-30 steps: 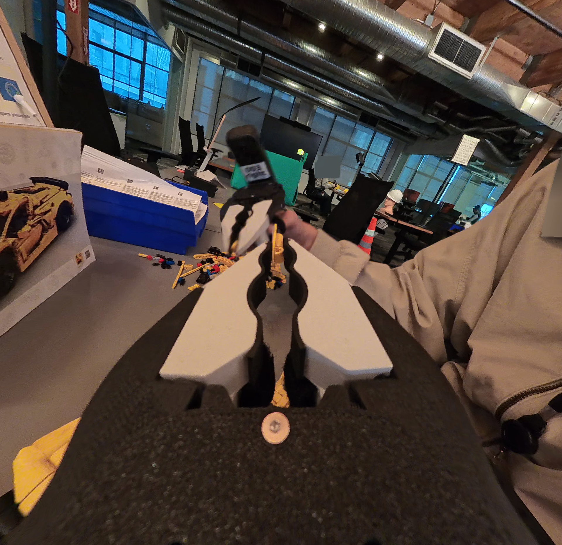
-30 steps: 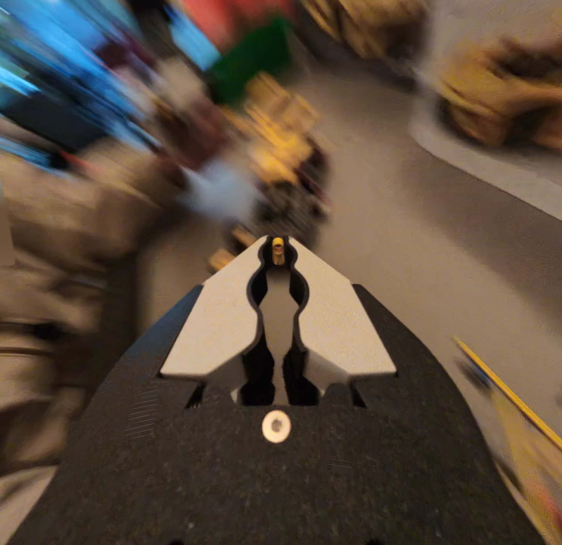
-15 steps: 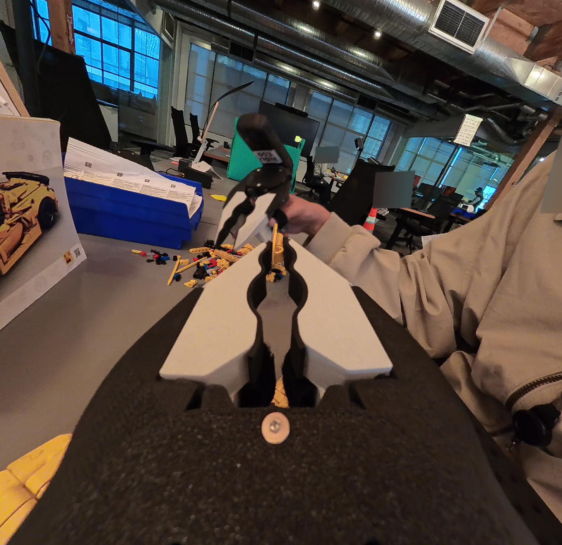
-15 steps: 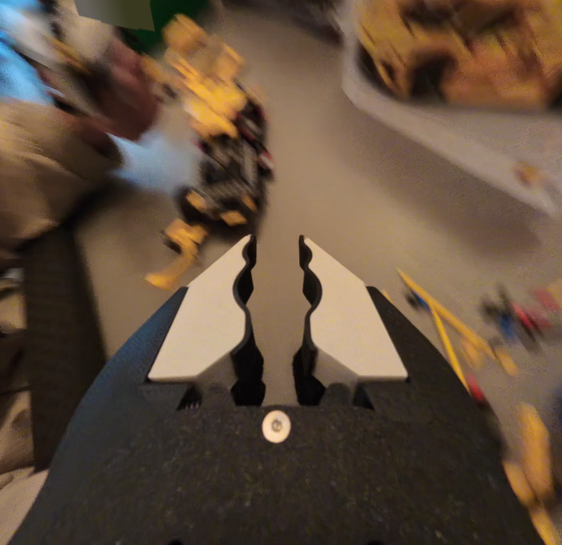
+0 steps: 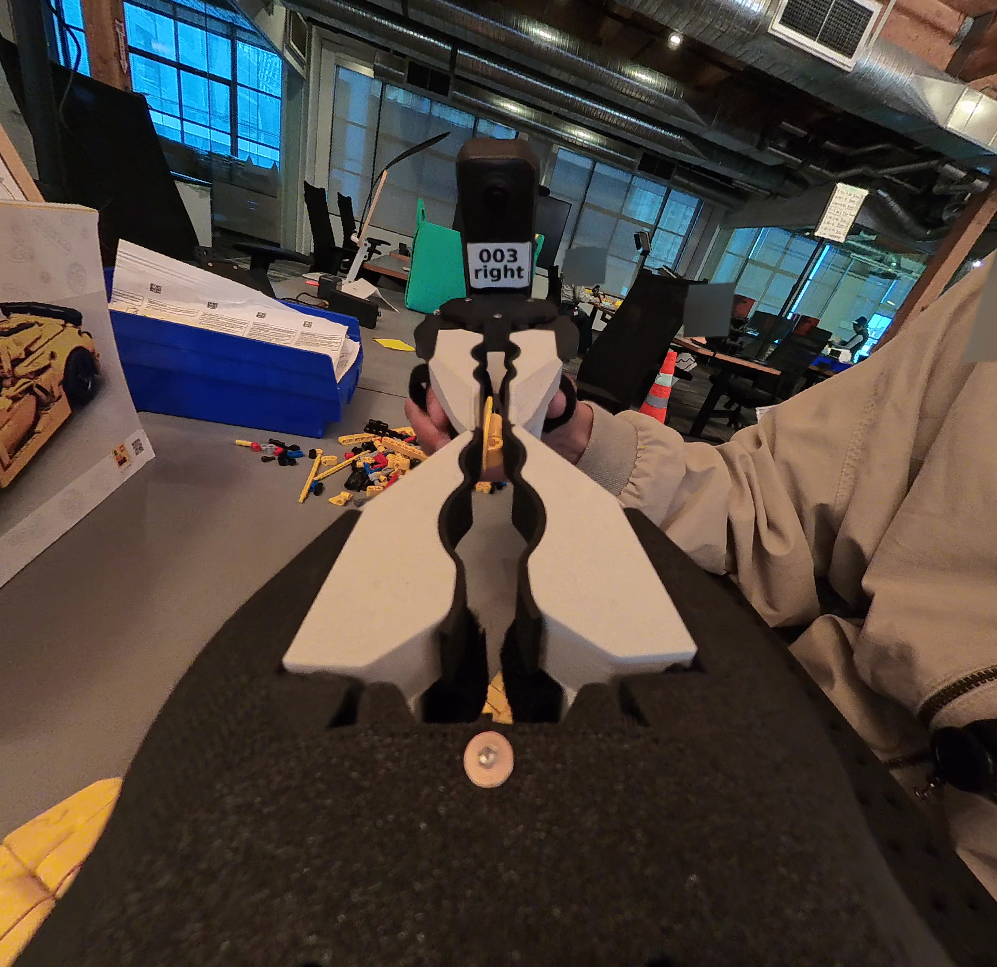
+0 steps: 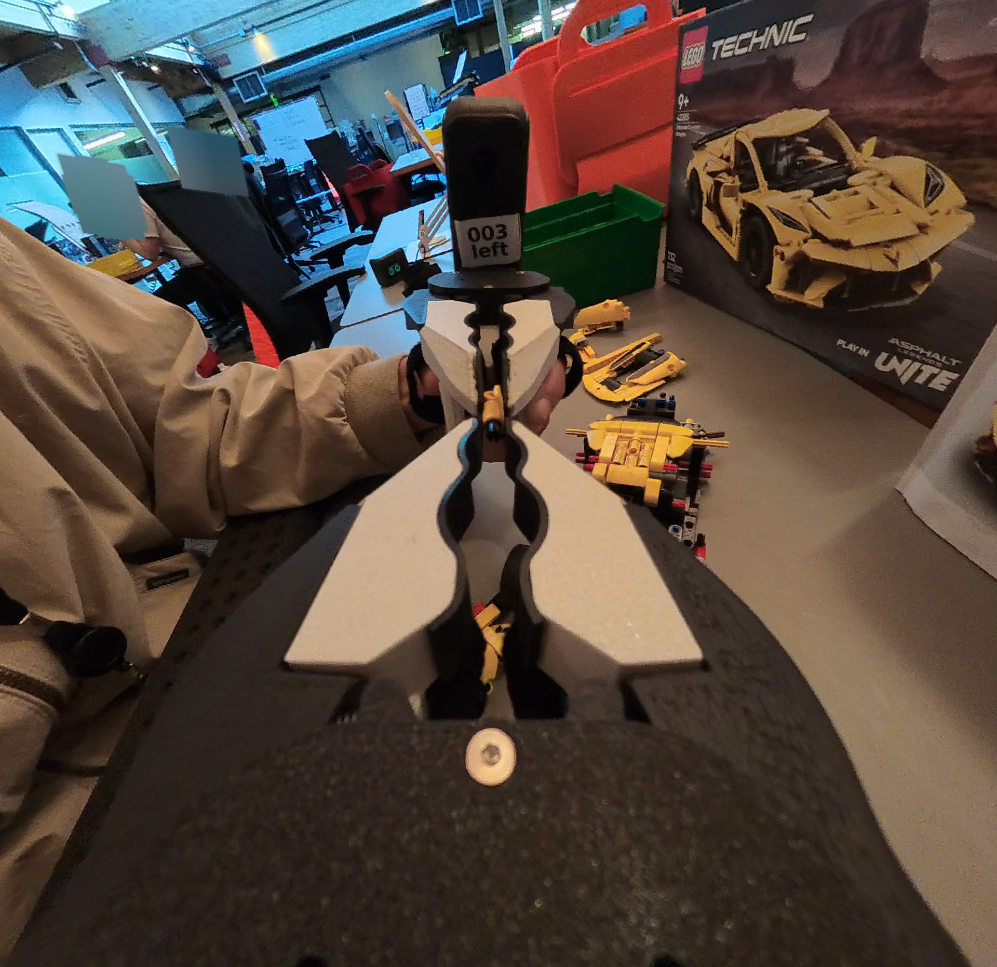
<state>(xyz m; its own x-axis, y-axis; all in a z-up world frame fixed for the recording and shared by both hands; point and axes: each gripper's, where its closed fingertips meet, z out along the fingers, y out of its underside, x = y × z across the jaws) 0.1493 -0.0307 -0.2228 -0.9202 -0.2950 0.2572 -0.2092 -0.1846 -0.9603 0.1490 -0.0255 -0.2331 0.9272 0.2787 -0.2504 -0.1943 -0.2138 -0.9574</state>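
Note:
My left gripper (image 5: 491,440) is shut on a small yellow brick piece (image 5: 492,439) and holds it upright above the grey table (image 5: 162,552). My right gripper (image 5: 492,401) faces it tip to tip, and its fingers close on the far end of the same piece. In the right wrist view my right gripper (image 6: 492,429) is shut narrowly on the piece's black pin end (image 6: 491,427). The yellow piece (image 6: 492,408) sits in the left gripper (image 6: 491,396) just beyond. Both are held by hands in beige sleeves (image 6: 243,428).
A pile of loose pieces (image 5: 367,461) lies before a blue bin (image 5: 232,380) of papers. A partly built yellow model (image 6: 642,455), yellow panels (image 6: 631,364), a green bin (image 6: 593,245) and the set box (image 6: 825,185) stand to the right. Both grippers' tips are close together, under 4 cm apart.
My right gripper let go of a small yellow piece, opened, swung round to face the left gripper and closed on the held piece. The left gripper kept its hold.

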